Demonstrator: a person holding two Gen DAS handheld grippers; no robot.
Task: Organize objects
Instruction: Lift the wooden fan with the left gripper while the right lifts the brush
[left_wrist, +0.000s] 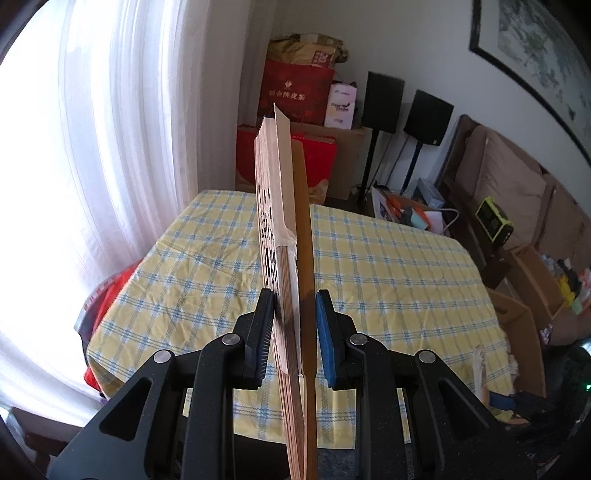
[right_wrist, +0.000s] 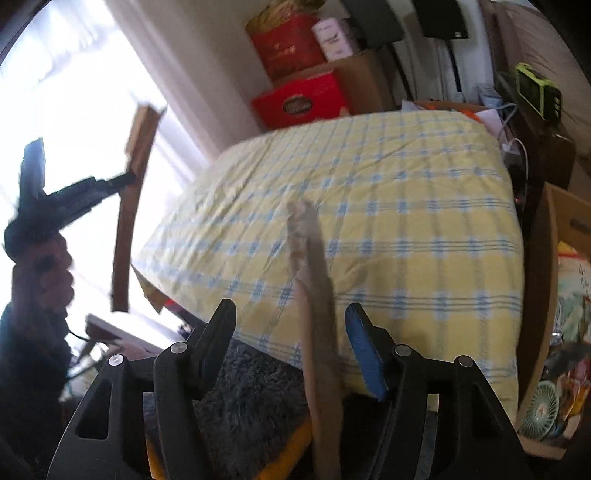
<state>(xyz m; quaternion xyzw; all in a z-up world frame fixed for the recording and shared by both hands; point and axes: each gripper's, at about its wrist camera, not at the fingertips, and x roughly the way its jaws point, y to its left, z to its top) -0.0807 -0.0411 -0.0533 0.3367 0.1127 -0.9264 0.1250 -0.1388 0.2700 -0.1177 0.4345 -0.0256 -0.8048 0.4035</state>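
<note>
A folded paper-and-bamboo fan (left_wrist: 284, 221) stands on edge between my left gripper's (left_wrist: 294, 306) fingers, which are shut on its ribs above the yellow-and-blue checked table (left_wrist: 388, 277). In the right wrist view that left gripper (right_wrist: 129, 177), held by a hand (right_wrist: 44, 273), shows at far left with its fan (right_wrist: 125, 236) against the bright window. My right gripper (right_wrist: 291, 308) is open wide. A second folded fan (right_wrist: 312, 258), blurred, stands between its jaws and touches neither pad, over the near edge of the checked table (right_wrist: 406, 221).
Red gift boxes (left_wrist: 295, 92) and two black speakers (left_wrist: 382, 101) stand behind the table. A brown sofa (left_wrist: 509, 184) and open cardboard boxes (left_wrist: 524, 321) fill the right side. A white curtain (left_wrist: 110, 147) hangs at left. A grey fuzzy cushion (right_wrist: 251, 406) lies below my right gripper.
</note>
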